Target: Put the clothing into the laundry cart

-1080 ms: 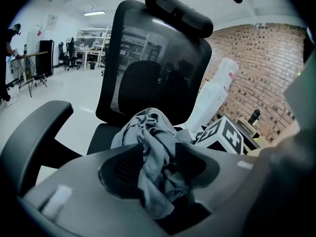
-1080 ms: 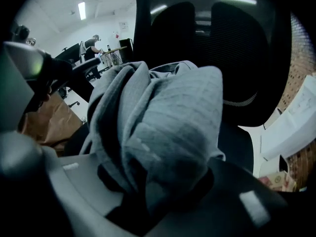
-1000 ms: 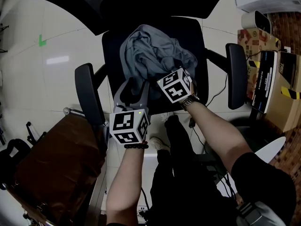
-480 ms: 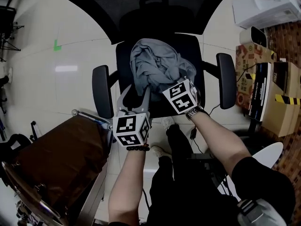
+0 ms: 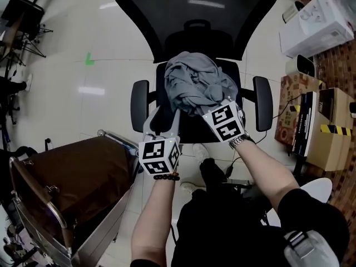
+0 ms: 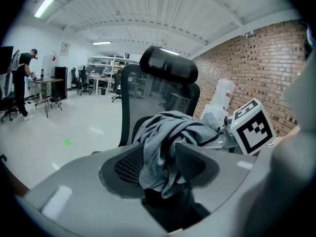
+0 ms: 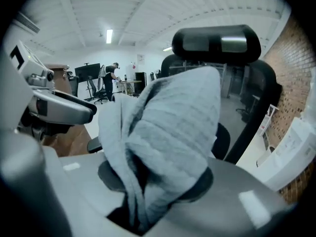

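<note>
A bunched grey garment (image 5: 194, 83) hangs over the seat of a black office chair (image 5: 196, 15), held up from both sides. My left gripper (image 5: 164, 111) grips its near left fold; in the left gripper view the cloth (image 6: 163, 149) fills the gap between the pads. My right gripper (image 5: 207, 105) bites into the near right side, and thick folds (image 7: 170, 132) hide its pads in the right gripper view. The laundry cart (image 5: 67, 177), brown-lined with a metal frame, stands at lower left beside the chair.
The chair's armrests (image 5: 139, 99) (image 5: 262, 102) flank the garment. Cardboard boxes (image 5: 317, 132) and a white box (image 5: 317, 21) line the right by a brick wall. A person (image 6: 22, 83) stands at a far desk. My legs are below the grippers.
Both grippers have risen with the grey garment in them, lifting it off the seat. The chair now looks smaller and farther below, and more of the cart shows at lower left.
</note>
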Action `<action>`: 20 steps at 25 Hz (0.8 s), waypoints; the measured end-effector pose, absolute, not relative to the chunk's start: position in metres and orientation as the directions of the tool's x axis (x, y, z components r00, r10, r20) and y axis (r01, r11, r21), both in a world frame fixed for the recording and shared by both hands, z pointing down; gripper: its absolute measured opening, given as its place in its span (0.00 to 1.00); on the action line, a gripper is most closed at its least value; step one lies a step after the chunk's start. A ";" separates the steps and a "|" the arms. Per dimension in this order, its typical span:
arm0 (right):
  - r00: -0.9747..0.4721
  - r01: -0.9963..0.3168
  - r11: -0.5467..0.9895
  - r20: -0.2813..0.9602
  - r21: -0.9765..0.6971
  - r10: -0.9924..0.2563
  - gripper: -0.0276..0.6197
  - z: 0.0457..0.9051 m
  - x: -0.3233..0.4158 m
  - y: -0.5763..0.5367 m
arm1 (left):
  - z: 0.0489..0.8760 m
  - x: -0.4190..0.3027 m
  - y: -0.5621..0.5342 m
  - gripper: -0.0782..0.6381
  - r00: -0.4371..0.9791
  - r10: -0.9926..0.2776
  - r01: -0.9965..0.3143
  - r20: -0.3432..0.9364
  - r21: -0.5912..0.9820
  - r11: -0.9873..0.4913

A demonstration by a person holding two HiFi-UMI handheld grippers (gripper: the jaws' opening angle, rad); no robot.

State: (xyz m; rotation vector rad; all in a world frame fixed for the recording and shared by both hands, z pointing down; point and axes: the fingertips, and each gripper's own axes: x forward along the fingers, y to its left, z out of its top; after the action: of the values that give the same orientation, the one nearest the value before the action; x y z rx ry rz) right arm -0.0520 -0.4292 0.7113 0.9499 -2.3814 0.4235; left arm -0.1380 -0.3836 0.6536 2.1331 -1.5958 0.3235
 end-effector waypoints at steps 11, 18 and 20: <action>-0.707 -0.628 0.777 0.389 0.038 -0.590 0.31 0.533 -0.081 -0.344 | 0.520 -0.180 -0.282 0.39 0.187 -0.937 -0.978 0.296 0.148 -0.149; -0.797 -0.521 0.839 0.262 0.157 -0.544 0.31 0.447 -0.110 -0.236 | 0.469 -0.208 -0.158 0.39 0.077 -0.974 -0.992 0.213 0.113 -0.053; -0.820 -0.492 0.852 0.235 0.177 -0.522 0.31 0.422 -0.117 -0.208 | 0.450 -0.215 -0.127 0.39 0.048 -0.979 -0.994 0.199 0.104 -0.028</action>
State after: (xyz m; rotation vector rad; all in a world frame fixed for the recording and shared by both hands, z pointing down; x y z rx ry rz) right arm -0.1172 -0.2080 0.4222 0.7693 -2.7533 -0.1572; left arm -0.2147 -0.1268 0.4496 2.1076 -2.0280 0.1056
